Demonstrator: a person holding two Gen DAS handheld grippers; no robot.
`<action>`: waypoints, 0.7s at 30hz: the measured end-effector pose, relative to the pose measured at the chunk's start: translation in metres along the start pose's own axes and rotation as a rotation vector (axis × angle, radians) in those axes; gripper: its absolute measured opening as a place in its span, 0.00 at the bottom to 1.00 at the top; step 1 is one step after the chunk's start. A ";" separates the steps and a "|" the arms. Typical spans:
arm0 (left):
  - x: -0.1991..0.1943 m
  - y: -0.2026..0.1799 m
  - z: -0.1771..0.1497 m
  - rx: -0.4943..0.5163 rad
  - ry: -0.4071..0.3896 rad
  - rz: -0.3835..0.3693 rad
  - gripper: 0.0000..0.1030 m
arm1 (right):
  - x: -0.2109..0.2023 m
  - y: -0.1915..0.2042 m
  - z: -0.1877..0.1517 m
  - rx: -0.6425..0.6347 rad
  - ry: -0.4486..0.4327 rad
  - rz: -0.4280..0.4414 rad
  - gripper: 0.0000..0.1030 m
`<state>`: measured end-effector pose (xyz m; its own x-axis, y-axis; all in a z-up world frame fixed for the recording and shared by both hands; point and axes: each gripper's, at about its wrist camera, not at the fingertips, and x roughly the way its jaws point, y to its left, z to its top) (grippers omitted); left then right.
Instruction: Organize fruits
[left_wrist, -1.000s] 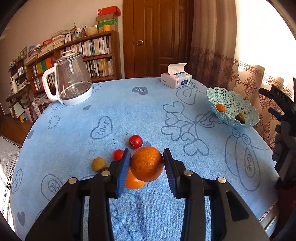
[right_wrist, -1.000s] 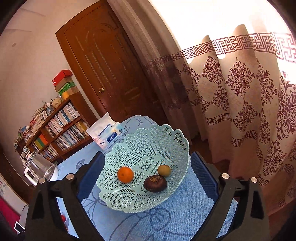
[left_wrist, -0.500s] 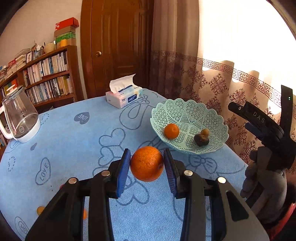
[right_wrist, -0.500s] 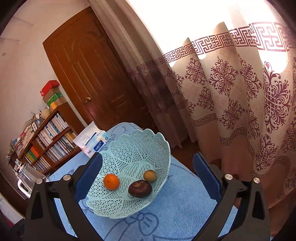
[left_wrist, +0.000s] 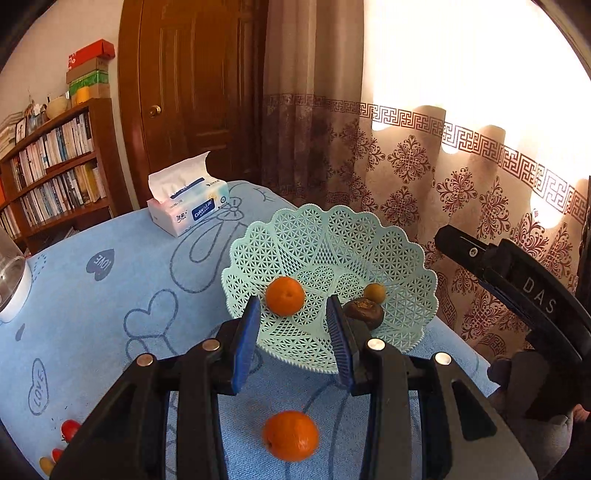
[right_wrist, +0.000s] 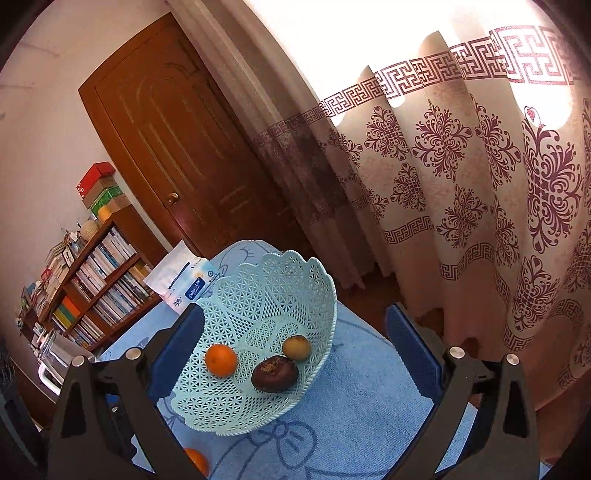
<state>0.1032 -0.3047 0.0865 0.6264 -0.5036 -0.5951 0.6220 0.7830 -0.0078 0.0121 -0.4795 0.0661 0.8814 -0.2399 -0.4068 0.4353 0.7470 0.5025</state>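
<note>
A: Surface: round table (left_wrist: 110, 295) under blue cloth, curtain behind. Status of the orange (left_wrist: 290, 435)?

B: Half a second ago it sat clamped in the left gripper (left_wrist: 293, 332); now those jaws stand apart, empty, and it lies on the cloth short of the basket (left_wrist: 332, 236). Placement failed; a re-grasp appears necessary.

A: Surroundings?

B: Right gripper (right_wrist: 295, 343) wide open, empty, straddling the basket. Tissue box (left_wrist: 188, 210) beyond, clear.
</note>
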 end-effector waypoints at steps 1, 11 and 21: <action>0.001 0.000 0.000 0.003 0.000 0.001 0.36 | 0.000 0.000 0.000 0.001 0.001 0.001 0.97; -0.021 0.028 -0.049 -0.087 0.143 -0.056 0.64 | 0.005 -0.004 -0.003 0.011 0.023 -0.007 0.97; -0.074 0.008 -0.109 -0.040 0.259 -0.202 0.65 | 0.014 -0.010 -0.006 0.030 0.058 -0.014 0.97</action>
<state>0.0109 -0.2216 0.0429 0.3488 -0.5442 -0.7630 0.6990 0.6933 -0.1750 0.0188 -0.4864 0.0512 0.8633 -0.2132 -0.4574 0.4536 0.7249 0.5184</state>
